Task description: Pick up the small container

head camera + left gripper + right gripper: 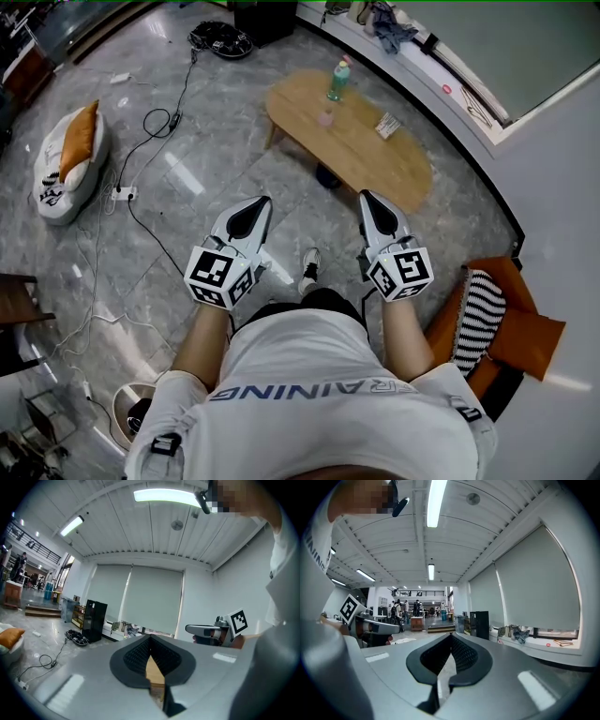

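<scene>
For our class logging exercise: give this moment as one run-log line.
stage: pre-grasp | left gripper: shut, empty | right gripper: shut, empty | small container: on wooden table, untouched

The floor is polished grey stone-look tile, glossy enough to throw back the ceiling lights. The low table is pale wood with a smooth, matt top. On it the bottle looks like clear green plastic, and the small container like pale, translucent plastic. The left gripper and right gripper have smooth grey plastic shells with a soft sheen. Their pads are black, matt and finely ribbed. The cushion is orange cloth.
</scene>
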Demonstrator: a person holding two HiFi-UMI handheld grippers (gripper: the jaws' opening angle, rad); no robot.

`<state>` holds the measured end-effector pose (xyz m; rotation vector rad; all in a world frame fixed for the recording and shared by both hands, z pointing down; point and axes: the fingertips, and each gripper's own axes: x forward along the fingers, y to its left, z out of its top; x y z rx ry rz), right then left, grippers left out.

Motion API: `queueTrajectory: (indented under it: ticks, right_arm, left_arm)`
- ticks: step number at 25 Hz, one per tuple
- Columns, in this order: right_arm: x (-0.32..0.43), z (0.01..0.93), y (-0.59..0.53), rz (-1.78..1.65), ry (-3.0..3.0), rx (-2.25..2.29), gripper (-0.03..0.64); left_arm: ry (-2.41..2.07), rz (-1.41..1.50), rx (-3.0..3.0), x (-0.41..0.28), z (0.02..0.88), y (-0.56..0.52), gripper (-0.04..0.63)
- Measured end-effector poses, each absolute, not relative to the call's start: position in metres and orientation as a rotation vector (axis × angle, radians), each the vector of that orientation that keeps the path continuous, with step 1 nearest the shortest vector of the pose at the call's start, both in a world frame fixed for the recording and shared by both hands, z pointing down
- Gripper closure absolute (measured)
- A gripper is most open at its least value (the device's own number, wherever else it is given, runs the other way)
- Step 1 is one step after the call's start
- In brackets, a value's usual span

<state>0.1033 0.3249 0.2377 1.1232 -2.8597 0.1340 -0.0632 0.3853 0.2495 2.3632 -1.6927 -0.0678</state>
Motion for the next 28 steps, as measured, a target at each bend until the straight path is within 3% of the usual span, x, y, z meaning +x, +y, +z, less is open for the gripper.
queueTrajectory:
  ticks: [9, 20, 28]
  right_arm:
    - [0.071, 0.248, 0.222, 0.178, -2.916, 1.015, 0.604]
    - [0.101, 0.259, 0.057, 0.197, -2.901, 0.999, 0.604]
    - [0.081, 0.28, -0.016, 0.249, -2.853, 1.006, 0.604]
  left_arm:
    - [-1.757, -0.051, 2.303, -0.085, 0.245, 0.289, 0.592]
    - [-1.814, -0.02, 2.276, -0.067, 0.248, 0.133, 0.592]
    - [-1.752, 0.001, 2.278, -0.085, 0.265, 0.052, 0.592]
